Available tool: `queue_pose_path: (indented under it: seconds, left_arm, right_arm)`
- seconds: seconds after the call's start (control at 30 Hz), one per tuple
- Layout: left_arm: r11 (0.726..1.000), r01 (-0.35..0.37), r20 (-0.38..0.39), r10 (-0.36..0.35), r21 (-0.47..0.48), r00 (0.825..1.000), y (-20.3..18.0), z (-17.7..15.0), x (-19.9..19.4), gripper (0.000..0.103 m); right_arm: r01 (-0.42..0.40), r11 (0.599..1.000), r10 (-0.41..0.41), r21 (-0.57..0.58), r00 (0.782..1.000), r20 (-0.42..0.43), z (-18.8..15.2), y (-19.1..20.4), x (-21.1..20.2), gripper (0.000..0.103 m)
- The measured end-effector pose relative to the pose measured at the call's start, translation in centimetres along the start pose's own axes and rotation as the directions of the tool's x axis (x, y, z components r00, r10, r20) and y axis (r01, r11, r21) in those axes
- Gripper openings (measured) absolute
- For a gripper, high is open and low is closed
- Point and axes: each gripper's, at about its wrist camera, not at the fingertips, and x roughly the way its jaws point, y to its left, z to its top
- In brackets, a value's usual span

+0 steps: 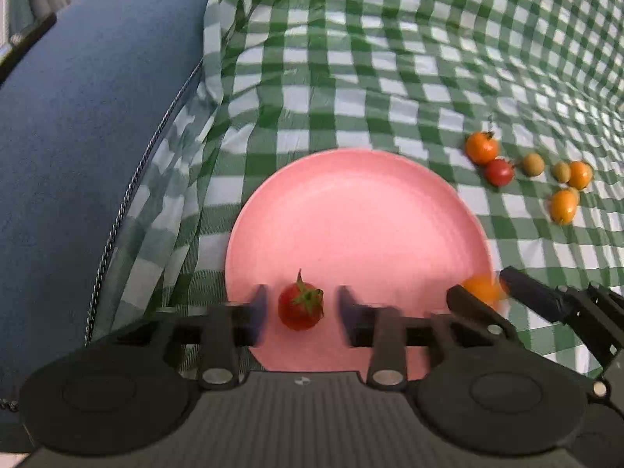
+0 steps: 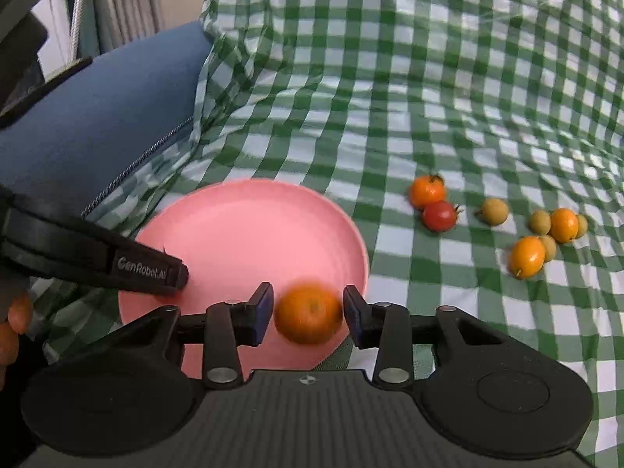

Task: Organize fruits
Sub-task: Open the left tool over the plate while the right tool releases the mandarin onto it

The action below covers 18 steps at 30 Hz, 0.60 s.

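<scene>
Left wrist view is showing the left hand-held gripper standing open, its pads clear of a red tomato sitting on the near part of the pink plate. Right wrist view is showing the right hand-held gripper partly open around a blurred orange fruit over the plate's near rim; its pads are not pressing. So two fruits are reaching the plate. Farther right on the checked cloth, about eight small fruits, orange, red and yellowish, are waiting.
</scene>
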Motion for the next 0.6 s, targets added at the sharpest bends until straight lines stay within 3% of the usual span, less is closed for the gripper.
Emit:
queue_pose_path:
  seconds: [0.1, 0.17, 0.23, 0.53, 0.6]
  left_arm:
    - [0.994, -0.105, 0.074, 0.105, -0.005, 0.992, 0.0, 0.0, -1.8, 0.102]
    - [0.992, -0.128, 0.103, 0.126, 0.007, 0.987, 0.2, -0.3, -3.2, 0.103]
    - [0.992, -0.128, 0.102, 0.127, -0.002, 0.987, 0.5, -1.0, -4.4, 0.103]
    - [0.988, -0.137, 0.078, 0.143, -0.070, 0.987, 0.4, -7.4, -10.2, 0.103]
    - [0.989, -0.132, 0.093, 0.138, -0.071, 0.986, 0.1, -8.4, -11.3, 0.103]
  right_arm:
    - [0.025, 1.000, -0.026, 0.018, 0.999, 0.031, 0.6, -0.2, -1.2, 0.066]
    - [0.031, 0.999, -0.032, 0.024, 0.999, 0.035, 0.8, -0.6, -2.3, 0.083]
    - [0.025, 0.999, -0.026, 0.026, 0.999, 0.042, 0.5, -0.6, -3.9, 0.089]
    - [-0.038, 0.999, 0.038, 0.014, 0.999, 0.006, -3.4, -0.6, -11.4, 0.097]
    - [-0.019, 1.000, 0.018, 0.023, 0.999, 0.027, -3.5, -0.6, -12.7, 0.098]
